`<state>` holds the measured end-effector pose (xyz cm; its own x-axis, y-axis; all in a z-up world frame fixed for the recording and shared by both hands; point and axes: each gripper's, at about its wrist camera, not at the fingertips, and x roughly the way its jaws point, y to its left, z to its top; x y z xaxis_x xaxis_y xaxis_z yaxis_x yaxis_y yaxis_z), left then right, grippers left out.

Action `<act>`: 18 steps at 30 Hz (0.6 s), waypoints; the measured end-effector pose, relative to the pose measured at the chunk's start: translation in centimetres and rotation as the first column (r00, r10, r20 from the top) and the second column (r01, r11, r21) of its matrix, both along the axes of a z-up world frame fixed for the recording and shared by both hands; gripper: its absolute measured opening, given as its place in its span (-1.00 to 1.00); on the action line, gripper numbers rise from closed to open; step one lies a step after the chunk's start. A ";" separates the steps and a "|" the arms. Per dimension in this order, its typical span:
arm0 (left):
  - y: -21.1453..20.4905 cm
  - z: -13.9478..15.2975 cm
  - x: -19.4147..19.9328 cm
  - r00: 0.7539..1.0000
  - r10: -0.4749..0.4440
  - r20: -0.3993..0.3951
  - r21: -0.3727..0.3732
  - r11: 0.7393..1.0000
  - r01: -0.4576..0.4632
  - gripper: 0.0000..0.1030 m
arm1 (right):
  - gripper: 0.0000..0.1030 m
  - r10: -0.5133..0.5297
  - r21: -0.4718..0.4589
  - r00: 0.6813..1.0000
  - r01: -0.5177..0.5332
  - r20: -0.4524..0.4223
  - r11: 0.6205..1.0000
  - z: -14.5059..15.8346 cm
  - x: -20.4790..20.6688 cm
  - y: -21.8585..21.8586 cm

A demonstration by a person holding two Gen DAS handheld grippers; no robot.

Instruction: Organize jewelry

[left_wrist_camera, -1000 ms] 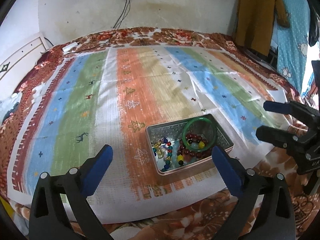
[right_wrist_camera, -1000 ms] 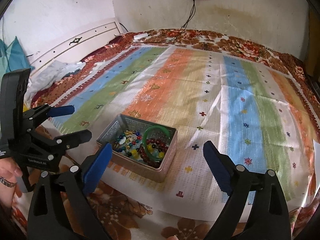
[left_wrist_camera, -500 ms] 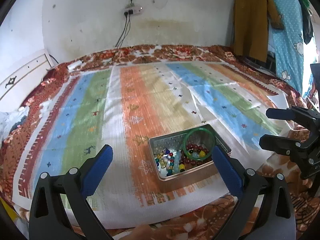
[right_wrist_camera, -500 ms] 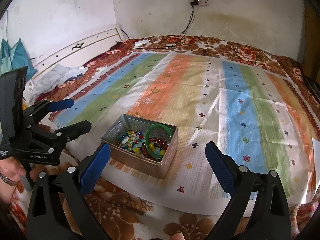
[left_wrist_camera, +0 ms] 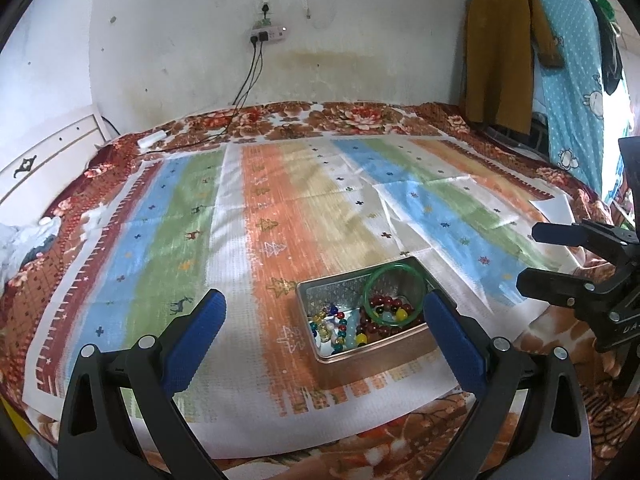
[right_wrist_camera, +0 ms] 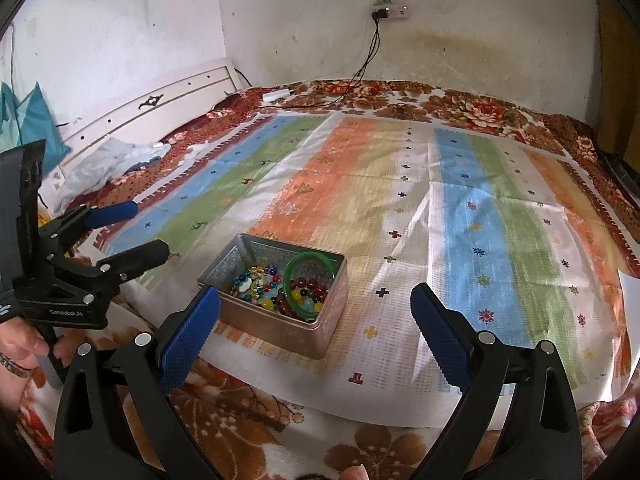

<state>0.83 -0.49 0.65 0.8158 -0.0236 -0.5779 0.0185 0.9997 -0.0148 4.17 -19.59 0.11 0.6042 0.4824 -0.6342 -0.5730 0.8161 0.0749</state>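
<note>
A metal tin (left_wrist_camera: 316, 292) (right_wrist_camera: 280, 326) sits on the striped cloth near the bed's front edge. In it lie a green bangle (left_wrist_camera: 394, 280) (right_wrist_camera: 309, 258), a dark red bead bracelet (left_wrist_camera: 382, 303) (right_wrist_camera: 308, 285) and several coloured bead strings (left_wrist_camera: 336, 326) (right_wrist_camera: 256, 282). My left gripper (left_wrist_camera: 322, 320) is open and empty, held back from the tin; it also shows in the right wrist view (right_wrist_camera: 148, 228). My right gripper (right_wrist_camera: 316, 312) is open and empty, held in front of the tin; it also shows in the left wrist view (left_wrist_camera: 536, 258).
The striped cloth (left_wrist_camera: 280, 208) (right_wrist_camera: 400, 208) covers a floral bedspread (right_wrist_camera: 240, 404). A white headboard (right_wrist_camera: 160, 108) stands at the left. Cables run from a wall socket (left_wrist_camera: 268, 34) to a white adapter (left_wrist_camera: 152, 139). Clothes (left_wrist_camera: 504, 48) hang at the right.
Both grippers have tilted up and drawn back a little, so the tin sits lower in both views and more wall shows. The jaws stay open. The tin's contents have not moved.
</note>
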 end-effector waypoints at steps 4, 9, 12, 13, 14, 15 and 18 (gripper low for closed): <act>-0.1 0.0 0.0 1.000 0.002 0.001 0.008 1.000 -0.002 0.89 | 0.88 -0.004 -0.003 1.000 0.004 -0.002 1.000 -0.1 0.1 -0.1; 0.0 0.0 -0.1 1.000 -0.007 0.001 0.003 1.000 0.007 0.89 | 0.88 -0.002 -0.012 1.000 0.002 -0.001 1.000 -0.3 0.1 0.2; -0.1 0.0 -0.1 1.000 -0.010 0.004 0.006 1.000 0.010 0.89 | 0.88 -0.003 -0.013 1.000 0.003 -0.003 1.000 -0.3 0.1 0.2; -0.1 -0.1 -0.1 1.000 -0.009 0.003 0.006 1.000 0.009 0.89 | 0.88 -0.003 -0.012 1.000 0.003 -0.002 1.000 -0.3 0.1 0.2; -0.1 -0.1 -0.1 1.000 -0.010 0.001 0.005 1.000 0.010 0.89 | 0.88 -0.003 -0.011 1.000 0.003 -0.002 1.000 -0.3 0.1 0.2; -0.1 -0.1 -0.1 1.000 -0.012 0.000 0.001 1.000 0.012 0.89 | 0.88 -0.003 -0.012 1.000 0.003 -0.002 1.000 -0.3 0.1 0.2; -0.1 -0.1 -0.1 1.000 -0.015 -0.003 0.000 1.000 0.015 0.89 | 0.88 -0.003 -0.013 1.000 0.003 -0.003 1.000 -0.3 0.1 0.2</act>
